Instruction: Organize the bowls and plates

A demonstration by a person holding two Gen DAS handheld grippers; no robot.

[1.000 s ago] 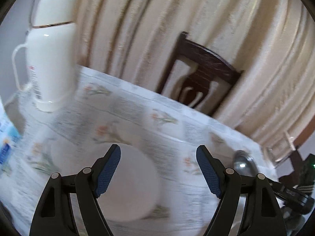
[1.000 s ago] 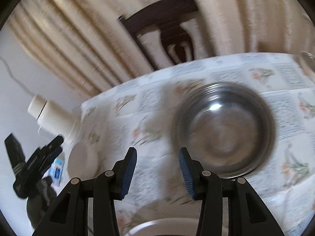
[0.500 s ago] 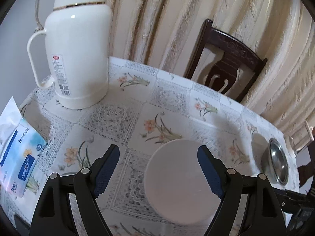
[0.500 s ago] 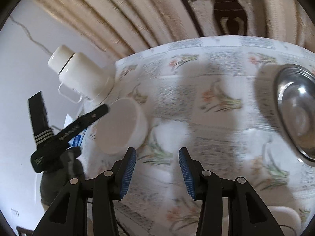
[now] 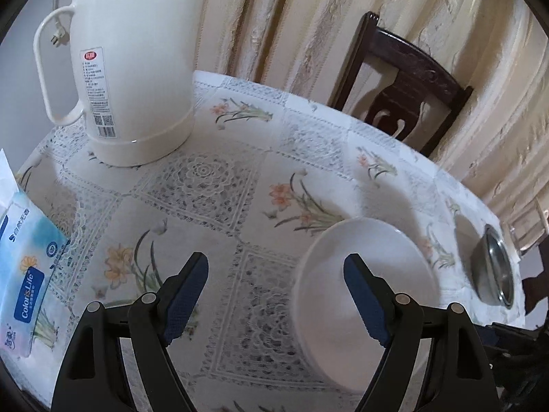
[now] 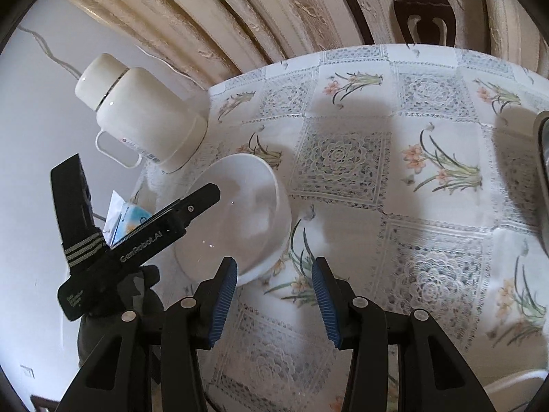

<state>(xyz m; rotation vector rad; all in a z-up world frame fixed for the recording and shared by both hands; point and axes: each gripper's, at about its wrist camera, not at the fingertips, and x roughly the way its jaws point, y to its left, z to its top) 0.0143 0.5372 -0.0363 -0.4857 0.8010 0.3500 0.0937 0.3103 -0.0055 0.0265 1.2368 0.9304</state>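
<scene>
White bowl and steel bowl apart on the patterned cloth, neither gripper holding anything

Sorting looks barely begun: the white bowl (image 5: 363, 274) stands alone near the thermos (image 5: 133, 65), its rim just at the right finger of the left gripper (image 5: 276, 297), whose jaws gape wide and empty; the steel bowl (image 5: 494, 267) sits well apart at the table's far side. The right gripper (image 6: 274, 295), jaws moderately parted around nothing, hovers beside the white bowl. Only the right view shows the bowl's hollow interior; only the left shows the tissue pack (image 5: 24, 274) clearly, and the steel bowl almost whole

Tissue pack (image 5: 27, 271) reads "ColorisLife"; left gripper (image 6: 137, 237) "GenRobot.AI".
</scene>
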